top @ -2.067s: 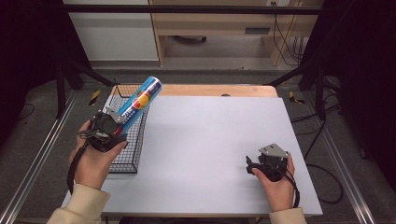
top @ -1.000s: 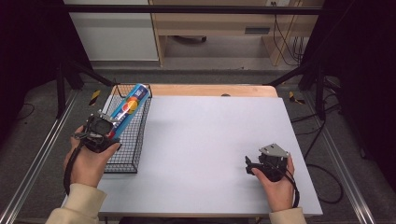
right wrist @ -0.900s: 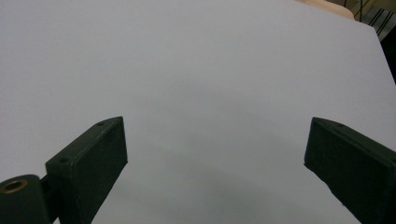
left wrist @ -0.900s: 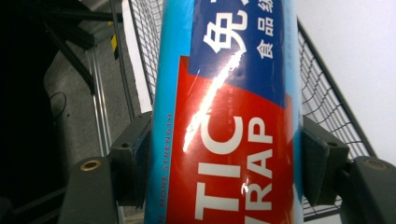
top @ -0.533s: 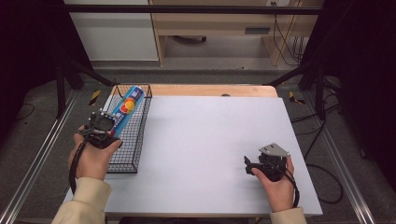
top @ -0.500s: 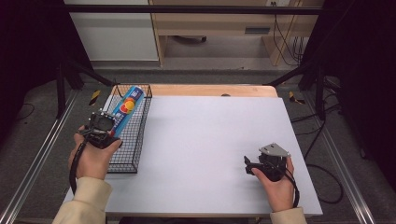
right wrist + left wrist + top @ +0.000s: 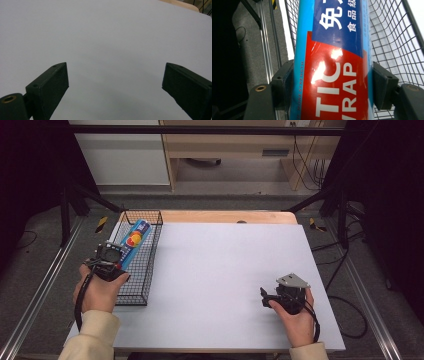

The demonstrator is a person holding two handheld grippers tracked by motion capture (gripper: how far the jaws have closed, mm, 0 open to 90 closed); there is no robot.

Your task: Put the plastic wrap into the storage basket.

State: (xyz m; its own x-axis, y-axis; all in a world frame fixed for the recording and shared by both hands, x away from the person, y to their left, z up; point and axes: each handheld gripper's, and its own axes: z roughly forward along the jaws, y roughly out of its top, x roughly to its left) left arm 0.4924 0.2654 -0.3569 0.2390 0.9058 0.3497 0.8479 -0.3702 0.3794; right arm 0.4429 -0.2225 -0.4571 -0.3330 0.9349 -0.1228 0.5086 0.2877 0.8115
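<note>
A blue and red box of plastic wrap (image 7: 132, 241) lies lengthwise over the black wire basket (image 7: 150, 250) at the table's left edge. My left gripper (image 7: 113, 261) is shut on its near end; in the left gripper view both jaws press the sides of the box of plastic wrap (image 7: 334, 62), with the wire basket (image 7: 394, 45) beneath and beyond it. My right gripper (image 7: 267, 298) rests low at the table's front right, jaws wide open. In the right gripper view the right gripper (image 7: 115, 82) has nothing but bare white tabletop (image 7: 107, 37) between its jaws.
The white tabletop (image 7: 225, 265) spans the middle, with a wooden strip (image 7: 225, 216) along its far edge. Metal rails (image 7: 40, 295) run along both sides. Black stand legs (image 7: 75, 195) and cables (image 7: 305, 160) sit on the floor beyond.
My left gripper has lowered and drawn the box of plastic wrap down from a raised tilt into the basket. The right gripper has stayed put.
</note>
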